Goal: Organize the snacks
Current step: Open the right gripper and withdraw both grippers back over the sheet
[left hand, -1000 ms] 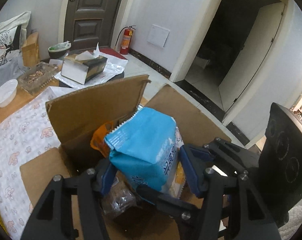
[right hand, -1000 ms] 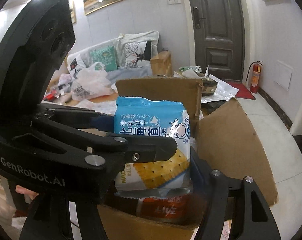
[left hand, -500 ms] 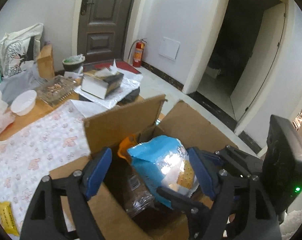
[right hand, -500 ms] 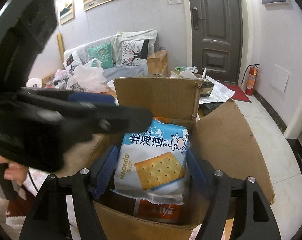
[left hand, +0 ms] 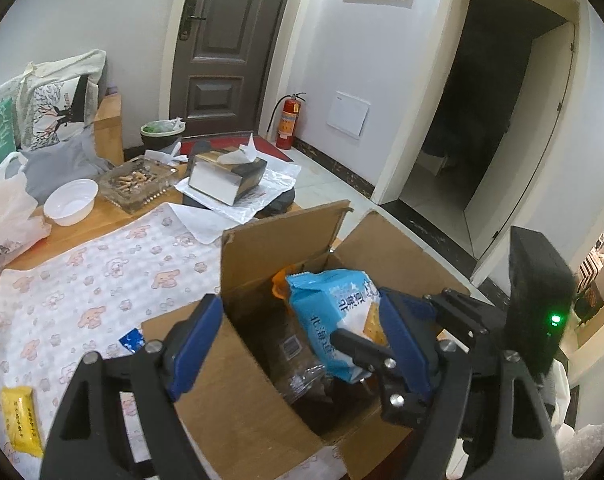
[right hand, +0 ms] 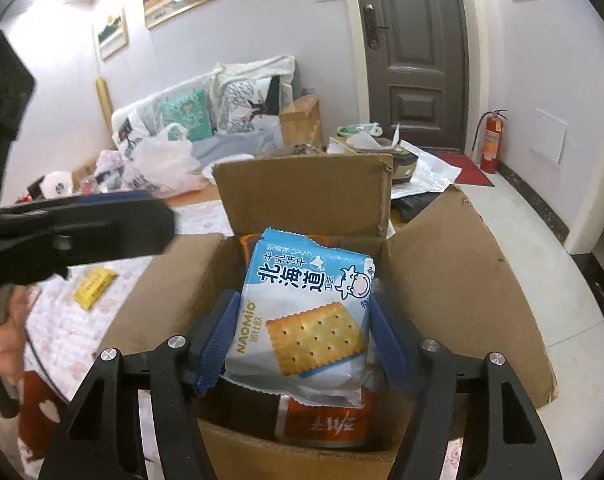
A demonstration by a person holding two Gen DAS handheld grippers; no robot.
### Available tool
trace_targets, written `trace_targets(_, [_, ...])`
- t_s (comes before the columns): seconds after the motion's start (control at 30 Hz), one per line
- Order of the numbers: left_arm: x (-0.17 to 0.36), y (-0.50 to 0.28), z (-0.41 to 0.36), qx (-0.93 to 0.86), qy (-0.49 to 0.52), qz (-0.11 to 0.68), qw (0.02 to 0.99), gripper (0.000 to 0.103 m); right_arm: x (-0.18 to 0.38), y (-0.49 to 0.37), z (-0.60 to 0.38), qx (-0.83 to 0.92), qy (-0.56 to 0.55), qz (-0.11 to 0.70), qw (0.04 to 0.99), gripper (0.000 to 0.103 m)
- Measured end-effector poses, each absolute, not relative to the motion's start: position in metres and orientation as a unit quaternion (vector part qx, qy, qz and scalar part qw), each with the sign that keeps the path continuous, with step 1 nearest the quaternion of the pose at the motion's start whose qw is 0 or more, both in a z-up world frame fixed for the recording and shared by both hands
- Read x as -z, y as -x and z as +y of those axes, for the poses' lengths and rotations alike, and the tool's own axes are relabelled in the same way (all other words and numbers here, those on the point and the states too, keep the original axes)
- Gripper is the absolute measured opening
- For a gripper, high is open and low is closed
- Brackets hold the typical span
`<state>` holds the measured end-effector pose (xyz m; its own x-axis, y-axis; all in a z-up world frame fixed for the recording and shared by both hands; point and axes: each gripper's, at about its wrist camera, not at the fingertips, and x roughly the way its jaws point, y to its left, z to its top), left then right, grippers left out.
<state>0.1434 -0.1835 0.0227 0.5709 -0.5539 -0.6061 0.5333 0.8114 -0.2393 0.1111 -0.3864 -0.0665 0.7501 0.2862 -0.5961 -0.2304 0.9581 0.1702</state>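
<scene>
A blue and white cracker bag stands inside an open cardboard box, on top of an orange packet. My right gripper has its blue pads on both sides of the bag and is shut on it. In the left wrist view the same bag leans in the box next to a clear brown packet. My left gripper is open and empty above the box's near corner. A yellow snack packet lies on the patterned cloth.
The table holds a white bowl, a glass tray of snacks, a tissue box and a white plastic bag. A small blue packet pokes out by the box flap. A sofa with cushions stands behind.
My left gripper let go of the blue bag, opened and pulled back up and away. The bag sank lower into the box, held by my right gripper.
</scene>
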Motion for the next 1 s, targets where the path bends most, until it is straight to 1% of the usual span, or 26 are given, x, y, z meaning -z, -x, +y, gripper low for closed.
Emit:
trace_targets(0.2, [-0.025,-0.138,-0.17,0.303,0.022,0.342,0.889,0.078,0.058,-0.102,-0.384,-0.122,-0.033,0.318,0.939,0.066])
trace_targets(0.47, [-0.035,-0.117,-0.127,0.273,0.023,0.321,0.907,0.078,0.034,-0.083,-0.365,-0.132,-0.023,0.296,0.946,0.066])
trace_targets(0.73, [-0.031,-0.088,-0.041,0.185,0.015,0.31,0.932,0.078,0.018,-0.07,-0.277,-0.228,0.001,0.283,0.932,0.066])
trace_targets(0.87, [-0.016,-0.08,0.004,0.136,0.006,0.315,0.939,0.078,0.023,-0.074,-0.226,-0.267,0.006,0.298,0.916,0.066])
trace_targets(1.0, [0.011,-0.08,0.051,0.097,0.006,0.33,0.939,0.078,0.037,-0.079,-0.175,-0.29,0.031,0.319,0.902,0.066])
